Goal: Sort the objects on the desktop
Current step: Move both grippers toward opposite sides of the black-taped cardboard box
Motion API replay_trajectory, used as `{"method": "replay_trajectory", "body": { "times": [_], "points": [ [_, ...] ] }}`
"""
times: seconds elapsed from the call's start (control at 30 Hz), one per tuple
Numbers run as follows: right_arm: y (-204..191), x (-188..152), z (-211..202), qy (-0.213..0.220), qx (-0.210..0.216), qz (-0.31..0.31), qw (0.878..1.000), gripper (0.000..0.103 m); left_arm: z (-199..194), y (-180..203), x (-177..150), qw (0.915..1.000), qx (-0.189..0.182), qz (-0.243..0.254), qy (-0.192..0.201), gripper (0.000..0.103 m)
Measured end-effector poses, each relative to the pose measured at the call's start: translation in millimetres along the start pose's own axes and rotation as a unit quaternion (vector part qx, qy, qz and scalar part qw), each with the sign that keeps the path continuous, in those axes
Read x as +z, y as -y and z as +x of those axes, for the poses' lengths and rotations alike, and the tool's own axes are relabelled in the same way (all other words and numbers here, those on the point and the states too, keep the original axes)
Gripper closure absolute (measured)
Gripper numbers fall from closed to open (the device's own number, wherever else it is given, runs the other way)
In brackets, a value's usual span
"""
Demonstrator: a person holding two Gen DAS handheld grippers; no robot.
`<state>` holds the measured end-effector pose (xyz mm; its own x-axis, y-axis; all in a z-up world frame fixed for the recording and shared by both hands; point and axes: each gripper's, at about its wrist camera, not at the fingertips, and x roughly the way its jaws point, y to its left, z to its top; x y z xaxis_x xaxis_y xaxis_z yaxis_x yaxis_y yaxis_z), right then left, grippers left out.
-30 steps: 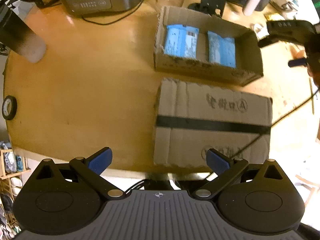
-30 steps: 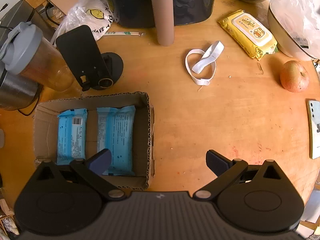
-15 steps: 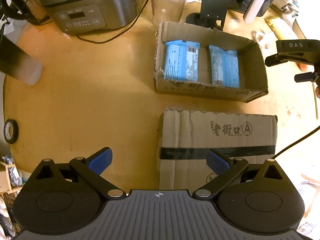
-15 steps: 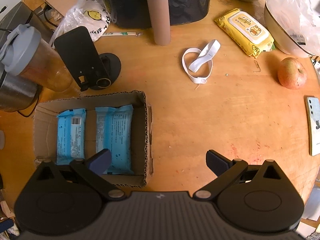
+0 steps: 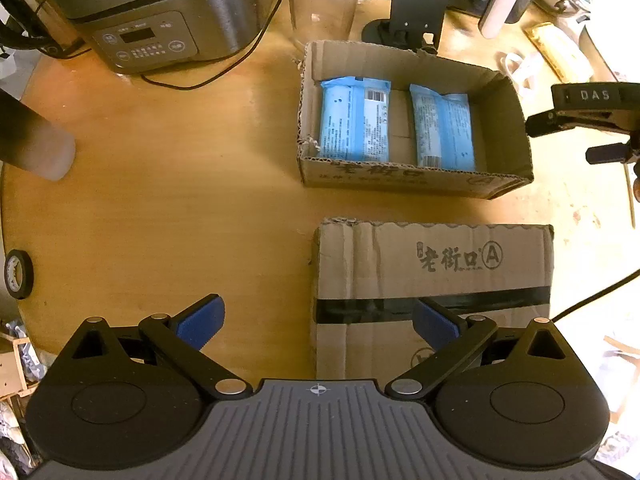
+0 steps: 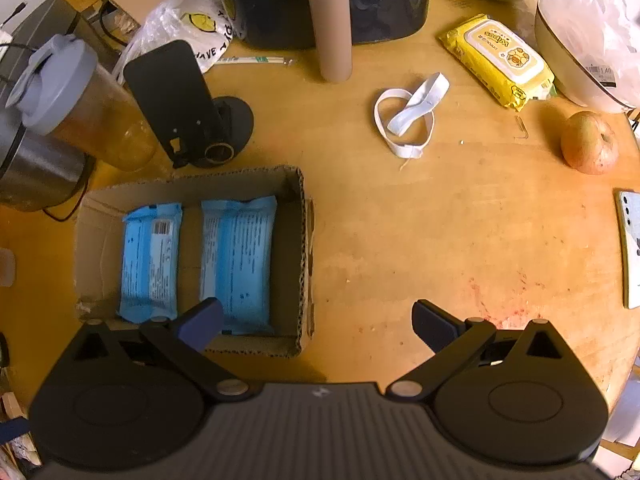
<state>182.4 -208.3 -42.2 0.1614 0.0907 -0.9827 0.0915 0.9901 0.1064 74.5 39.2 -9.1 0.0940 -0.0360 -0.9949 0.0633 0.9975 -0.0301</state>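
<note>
While the open box [image 6: 192, 252] already holds two blue packets [image 6: 238, 264] lying side by side on its floor, the loose things beyond its right wall are not yet sorted: a white elastic band [image 6: 408, 116], a yellow wipes pack [image 6: 498, 60] and an apple [image 6: 588, 142], each further from the box than the last. The right tool [image 6: 316, 318] hangs spread wide and empty above the box's near right corner and the bare tabletop [image 6: 440, 240] beside it. The left tool [image 5: 318, 320] is likewise spread and empty, over the near edge of a closed, taped box [image 5: 432, 280] that sits just in front of the open one.

The step in hand looks like a reach for the next loose item, probably the band, since it lies nearest. To do it well, the right tool should come down over the knot where the loops cross, so the fingers close on bunched fabric and not on one flat strand pressed to the wood. The band is limp and will trail, so lift it clear of the box wall before letting go.

Behind the box stand a black stand [image 6: 180, 100], a lidded tumbler [image 6: 80, 100] and a cardboard tube [image 6: 330, 20]; a steel cooker [image 5: 156, 12] sits to its far left. The wood is glossy, warmly lit and crowded at its far rim.
</note>
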Motion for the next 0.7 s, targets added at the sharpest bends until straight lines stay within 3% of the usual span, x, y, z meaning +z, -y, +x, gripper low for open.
{"method": "replay_trajectory", "body": {
  "times": [0.7],
  "points": [
    [9.7,-70.4,-8.1,-0.028,0.001,0.016,0.999,0.000,4.5,-0.1,-8.9,0.9999,-0.005,0.000,-0.009,0.000]
  ]
}}
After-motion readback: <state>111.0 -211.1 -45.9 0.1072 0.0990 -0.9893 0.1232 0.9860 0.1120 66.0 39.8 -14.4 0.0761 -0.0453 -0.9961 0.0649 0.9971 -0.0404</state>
